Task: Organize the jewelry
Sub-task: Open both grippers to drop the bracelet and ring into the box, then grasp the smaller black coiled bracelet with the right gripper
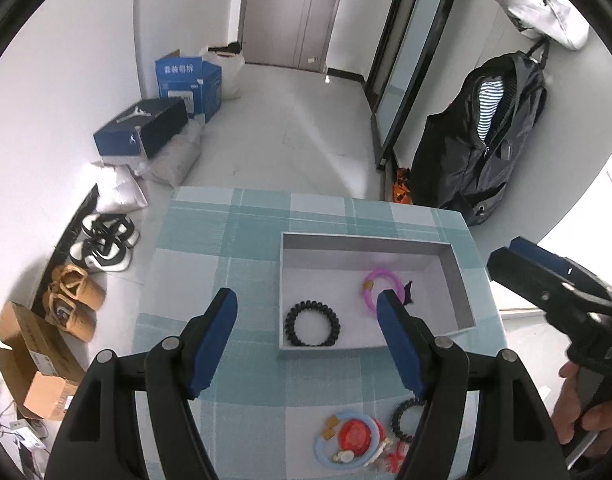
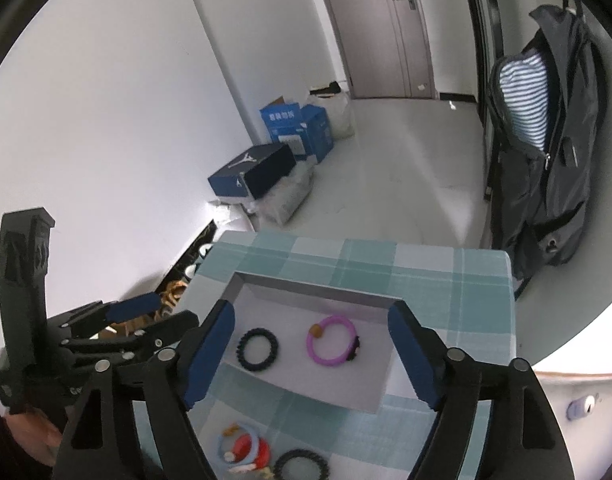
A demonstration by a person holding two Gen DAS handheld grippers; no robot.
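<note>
Readable writing first: white Chinese characters on the flap of the blue carton (image 1: pixel 188 82) by the far wall, too small to make out for certain; a white jumping-figure logo on the lid and end of the dark blue shoebox (image 1: pixel 140 128) beside it; white letters, apparently "DA", on the body of the right gripper (image 1: pixel 545 268) at the right edge of the left wrist view. Printed labels on the cardboard box (image 1: pixel 34 364) on the floor, unreadable.

On the checked tablecloth (image 1: pixel 210 248), an open grey tray (image 1: pixel 457 280) with two pieces inside: black coiled bracelet (image 1: pixel 312 323) toward the left, pink bracelet (image 1: pixel 379 286) with an orange bead toward the right, well apart from each other.

Left gripper (image 1: pixel 307 336) wide apart and empty, hovering above the near edge of the tray, black coiled bracelet seen between its blue pads. Right gripper equally wide and empty in its own view (image 2: pixel 311 354), both tray pieces framed between its pads, neither touched.

Nearer than the tray, between the gripper arms: loose pile of jewelry (image 1: pixel 355 442) with a light blue ring and something red, and a second black coil (image 1: pixel 405 416) just beside it.
</note>
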